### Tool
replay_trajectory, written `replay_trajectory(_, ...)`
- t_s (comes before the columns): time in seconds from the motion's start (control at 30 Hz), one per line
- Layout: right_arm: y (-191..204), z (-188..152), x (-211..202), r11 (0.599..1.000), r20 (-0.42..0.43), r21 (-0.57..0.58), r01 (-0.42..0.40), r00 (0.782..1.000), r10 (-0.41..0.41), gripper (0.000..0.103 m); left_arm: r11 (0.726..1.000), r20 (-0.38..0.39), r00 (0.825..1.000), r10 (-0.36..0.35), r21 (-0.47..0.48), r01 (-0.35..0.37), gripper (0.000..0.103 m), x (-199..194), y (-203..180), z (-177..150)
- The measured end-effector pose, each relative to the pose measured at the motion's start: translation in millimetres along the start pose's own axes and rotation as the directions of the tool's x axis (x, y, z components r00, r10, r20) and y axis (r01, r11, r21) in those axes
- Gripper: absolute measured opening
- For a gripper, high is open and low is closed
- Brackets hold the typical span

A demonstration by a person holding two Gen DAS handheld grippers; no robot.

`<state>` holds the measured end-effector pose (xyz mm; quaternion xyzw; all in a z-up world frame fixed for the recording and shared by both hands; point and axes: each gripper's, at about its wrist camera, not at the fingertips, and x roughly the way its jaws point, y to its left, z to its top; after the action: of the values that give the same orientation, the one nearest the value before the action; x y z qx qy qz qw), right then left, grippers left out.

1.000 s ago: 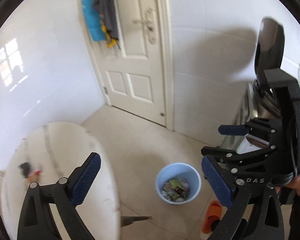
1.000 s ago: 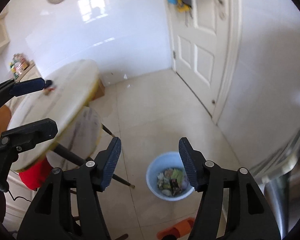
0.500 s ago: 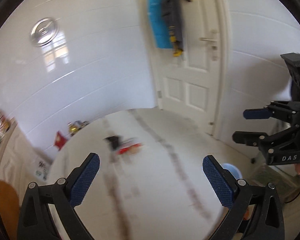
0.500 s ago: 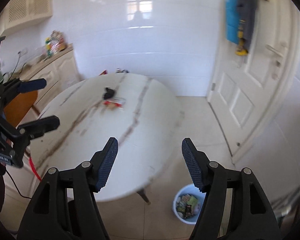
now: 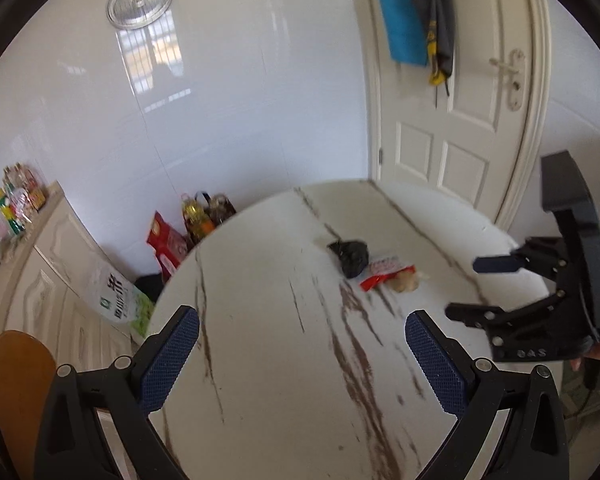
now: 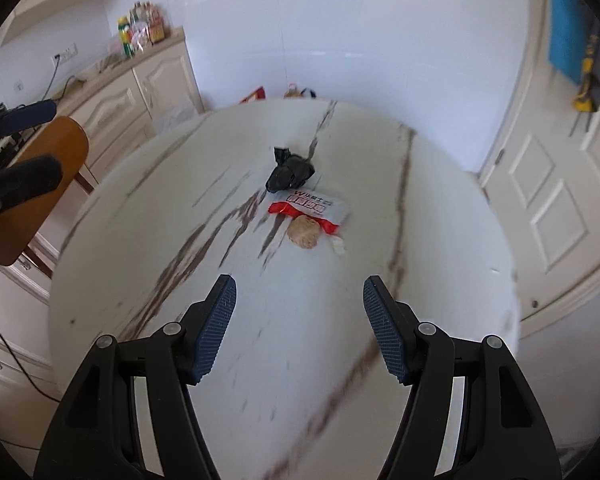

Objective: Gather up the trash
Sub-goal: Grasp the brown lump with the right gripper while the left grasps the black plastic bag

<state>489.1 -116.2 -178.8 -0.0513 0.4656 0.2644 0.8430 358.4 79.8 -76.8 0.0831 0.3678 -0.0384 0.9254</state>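
Trash lies near the middle of a round white marble table (image 6: 440, 264): a crumpled black bag (image 6: 290, 170), a red and white wrapper (image 6: 312, 208) and a tan crumpled ball (image 6: 305, 233). The same pile shows in the left wrist view: the black bag (image 5: 350, 255), the wrapper (image 5: 384, 272), the tan ball (image 5: 405, 282). My right gripper (image 6: 299, 326) is open and empty, held above the table short of the pile. My left gripper (image 5: 302, 358) is open and empty, further back. The right gripper also shows in the left wrist view (image 5: 488, 288).
A white door (image 5: 472, 128) with hanging clothes stands behind the table. A cream cabinet (image 6: 140, 92) with bottles on top lines the left wall. A brown chair (image 6: 40, 184) stands at the table's left. Bags and oil bottles (image 5: 196, 224) sit on the floor by the wall.
Both grippers have swung up from the blue trash bin on the floor to face the tabletop. The trash pile now sits closer in both views. Both stay open and empty.
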Motion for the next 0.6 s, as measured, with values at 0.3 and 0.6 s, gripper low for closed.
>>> replay_trajectory(0.3,-8,20,61,1.000,-0.058,-0.015,-0.015,0.998,0.014,0.059,0.998,-0.069,0.996,-0.061,-0.020,0.060,0.102,62,24,38)
replay_trajectory(0.6,-15,21,63,0.997,-0.046,-0.052,-0.056,0.998,0.053,0.026,0.995,-0.123,0.990,-0.075,-0.079,0.065,0.102,130,17,58)
